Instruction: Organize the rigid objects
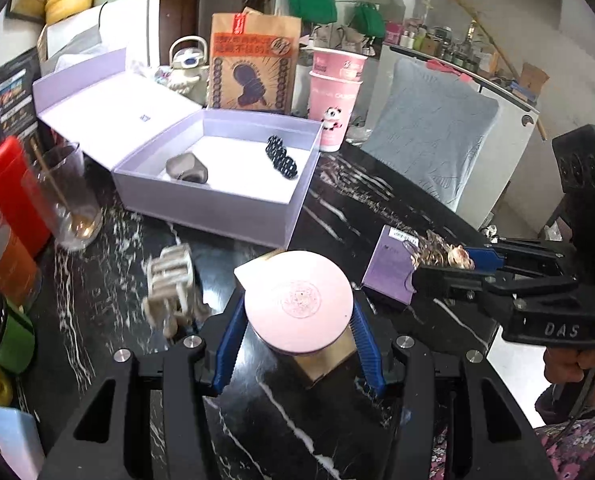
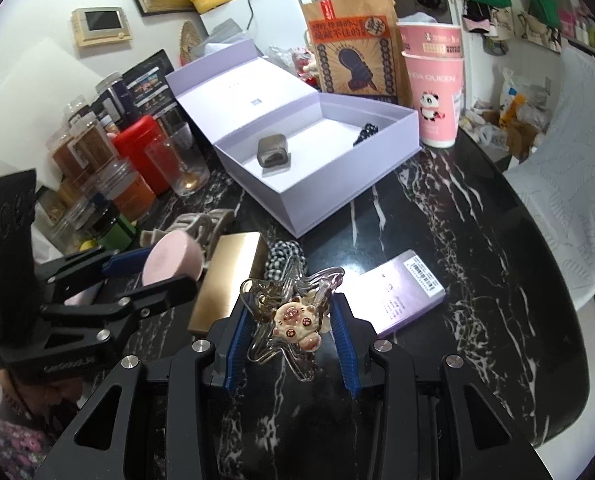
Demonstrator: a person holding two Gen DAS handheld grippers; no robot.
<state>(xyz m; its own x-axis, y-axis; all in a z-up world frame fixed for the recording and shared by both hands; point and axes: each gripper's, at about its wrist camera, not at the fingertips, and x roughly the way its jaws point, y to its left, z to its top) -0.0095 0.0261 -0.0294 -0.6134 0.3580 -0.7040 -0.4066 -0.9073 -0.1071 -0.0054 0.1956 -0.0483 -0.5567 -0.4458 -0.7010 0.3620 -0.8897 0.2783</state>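
My left gripper (image 1: 297, 344) is shut on a round pink case (image 1: 299, 306), held above a gold box (image 1: 327, 360) on the black marble table. My right gripper (image 2: 289, 340) is shut on a clear star-shaped hair clip with a bear charm (image 2: 293, 320); it also shows in the left wrist view (image 1: 441, 254). The open lilac box (image 1: 217, 196) (image 2: 325, 196) holds a grey block (image 1: 187, 168) (image 2: 273, 152) and a black beaded piece (image 1: 281, 156) (image 2: 365, 134). A beige claw clip (image 1: 173, 292) (image 2: 201, 222) lies left of the pink case.
A small lilac carton (image 1: 389, 272) (image 2: 401, 300) lies on the table. A checked scrunchie (image 2: 281, 254) lies by the gold box (image 2: 225, 280). A glass with a spoon (image 1: 69, 196), red tin (image 1: 9, 192), jars (image 2: 93, 168), paper bag (image 1: 253, 64) and pink cups (image 1: 335, 92) stand around.
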